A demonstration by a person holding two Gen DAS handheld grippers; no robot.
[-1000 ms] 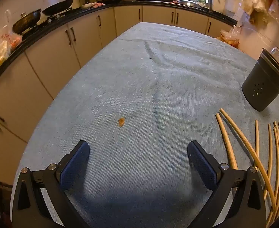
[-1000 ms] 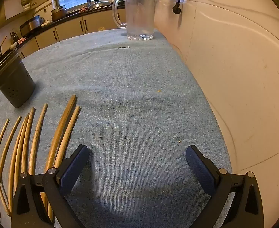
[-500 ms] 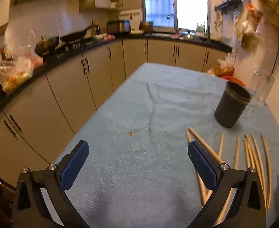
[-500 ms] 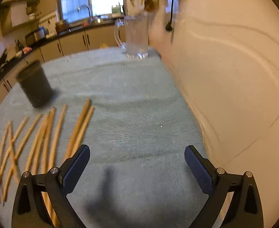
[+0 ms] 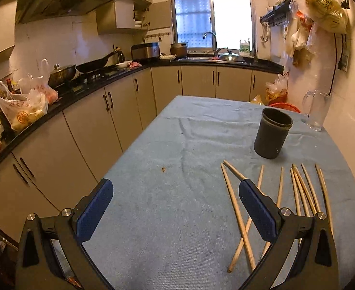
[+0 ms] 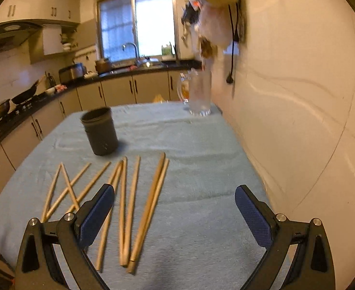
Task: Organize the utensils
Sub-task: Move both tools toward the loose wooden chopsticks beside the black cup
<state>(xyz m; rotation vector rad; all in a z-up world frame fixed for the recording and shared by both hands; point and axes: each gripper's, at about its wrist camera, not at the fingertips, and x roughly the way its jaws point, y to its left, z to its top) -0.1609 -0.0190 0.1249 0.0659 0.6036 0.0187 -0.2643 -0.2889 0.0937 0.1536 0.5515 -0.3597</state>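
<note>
Right wrist view: both the right gripper and left gripper are held wide open, empty. 1 chopstick is best pinched mid-length, then dropped upright into the holder.

2 fisheye wrist views look forward over a blue-clothed table, sharing the dark cylindrical holder and wooden chopsticks.

I am finding no legible text in either view. A plastic bag on the counter is showing an orange round emblem with print too small to read, and a green-labelled bottle by the window is bearing marks I am unable to resolve.
</note>
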